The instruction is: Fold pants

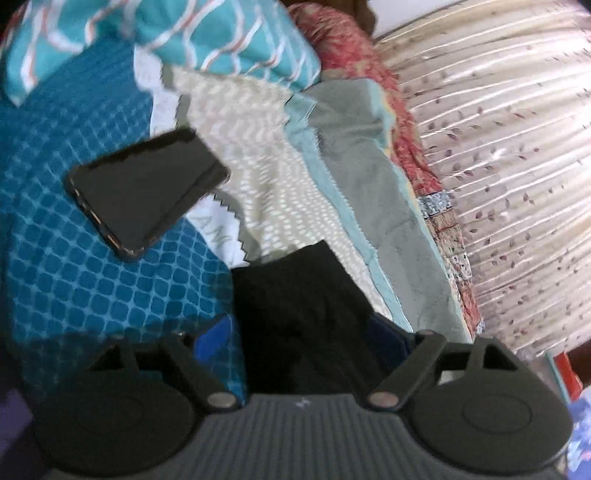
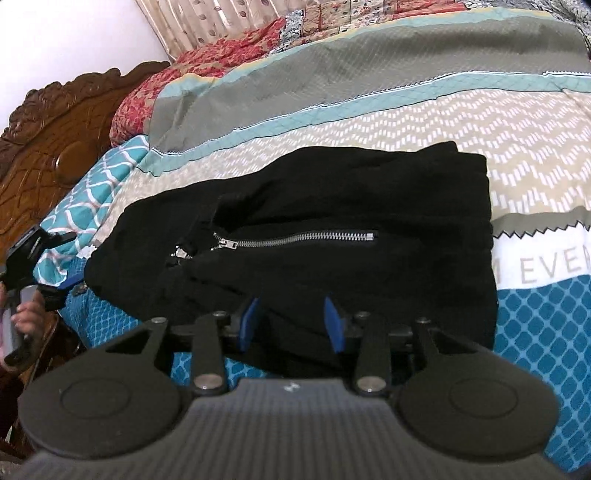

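Black pants (image 2: 332, 236) lie folded in a compact stack on the bed, with two silver zippers (image 2: 295, 236) showing on top. My right gripper (image 2: 291, 325) is open, its blue pads (image 2: 248, 325) at the stack's near edge with black cloth between them, not pinched. In the left wrist view a corner of the black pants (image 1: 295, 306) lies between the spread fingers of my left gripper (image 1: 299, 343), which is open. The left gripper also shows at the left edge of the right wrist view (image 2: 40, 258), beside the stack's left end.
A black phone (image 1: 147, 188) lies on the blue patterned bedspread (image 1: 74, 258), left of the pants. A teal pillow (image 1: 221, 33) and a carved wooden headboard (image 2: 55, 140) stand beyond. A striped curtain (image 1: 509, 166) hangs past the bed's far edge.
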Motion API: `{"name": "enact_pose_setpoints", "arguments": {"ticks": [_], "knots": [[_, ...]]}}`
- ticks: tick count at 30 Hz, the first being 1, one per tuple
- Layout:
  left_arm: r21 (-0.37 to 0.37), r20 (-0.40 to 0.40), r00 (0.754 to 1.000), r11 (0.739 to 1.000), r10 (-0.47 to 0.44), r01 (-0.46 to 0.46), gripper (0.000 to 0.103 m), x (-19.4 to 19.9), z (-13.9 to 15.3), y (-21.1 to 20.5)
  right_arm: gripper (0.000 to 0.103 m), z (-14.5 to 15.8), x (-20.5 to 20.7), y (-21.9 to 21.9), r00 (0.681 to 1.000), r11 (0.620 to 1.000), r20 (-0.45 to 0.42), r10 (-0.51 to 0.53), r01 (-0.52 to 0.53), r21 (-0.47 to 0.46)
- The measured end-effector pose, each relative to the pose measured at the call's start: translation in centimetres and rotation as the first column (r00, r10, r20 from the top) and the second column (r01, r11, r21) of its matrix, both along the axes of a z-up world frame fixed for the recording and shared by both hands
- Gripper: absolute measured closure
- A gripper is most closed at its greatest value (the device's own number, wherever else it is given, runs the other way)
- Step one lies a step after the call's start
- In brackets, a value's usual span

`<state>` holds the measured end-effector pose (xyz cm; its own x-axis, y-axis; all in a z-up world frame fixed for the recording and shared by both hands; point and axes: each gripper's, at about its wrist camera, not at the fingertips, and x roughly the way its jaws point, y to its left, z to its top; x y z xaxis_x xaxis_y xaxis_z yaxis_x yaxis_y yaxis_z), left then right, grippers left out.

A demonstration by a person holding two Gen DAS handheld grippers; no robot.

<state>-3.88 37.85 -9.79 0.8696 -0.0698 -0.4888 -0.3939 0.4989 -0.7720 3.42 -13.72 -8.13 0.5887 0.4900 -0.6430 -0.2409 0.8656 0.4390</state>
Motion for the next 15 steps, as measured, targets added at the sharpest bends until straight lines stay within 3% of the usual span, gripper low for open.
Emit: {"name": "enact_pose_setpoints", "arguments": {"ticks": [4, 5, 6, 7, 9, 11, 13, 14, 15], "knots": [[0.012, -0.072, 0.996, 0.998, -0.058, 0.059, 0.022, 3.6, -1.9, -0.1, 0.060, -0.2, 0.2, -0.2, 0.999, 1.000, -0.026, -0.027, 0.027, -0.003], [0.028, -0.091, 0.994, 0.998, -0.055, 0.058, 0.041, 4.3, -2.3, -0.3, 0.061, -0.3, 0.3, -0.2, 0.999, 1.000, -0.031, -0.031, 0.031, -0.002], [0.043, -0.096, 0.994, 0.997, -0.054, 0.059, 0.068, 4.7, -2.4, -0.3, 0.060, -0.3, 0.3, -0.1, 0.999, 0.999, -0.032, -0.034, 0.034, -0.004], [0.032, -0.092, 0.994, 0.997, -0.065, 0.068, 0.079, 5.0, -2.4, -0.3, 0.060, -0.2, 0.3, 0.1, 0.999, 0.999, -0.030, -0.033, 0.033, -0.011], [0.018, -0.036, 0.998, 0.998, -0.061, 0.061, 0.081, 4.4, -1.3, -0.9, 0.060, 0.0, 0.2, 0.4, 0.999, 0.999, -0.023, -0.025, 0.024, -0.021], [0.138, 0.021, 0.995, 0.986, -0.094, 0.091, 0.081, 3.5, 1.6, -3.0, 0.060, 0.1, 0.2, 0.7, 1.000, 0.999, -0.015, -0.016, 0.016, -0.028], [0.302, 0.053, 0.983, 0.941, -0.175, 0.151, 0.081, 3.2, 4.6, -6.7, 0.060, 0.1, 0.4, 0.6, 1.000, 1.000, -0.016, -0.023, 0.023, -0.015], [0.384, 0.068, 0.969, 0.903, -0.236, 0.193, 0.081, 2.9, 5.9, -8.9, 0.060, 0.1, 0.6, 0.4, 0.999, 0.999, -0.022, -0.032, 0.032, 0.004], [0.473, 0.075, 0.948, 0.848, -0.309, 0.239, 0.081, 2.7, 7.1, -11.6, 0.060, 0.0, 0.7, 0.3, 0.999, 0.999, -0.028, -0.041, 0.041, 0.022]]}}
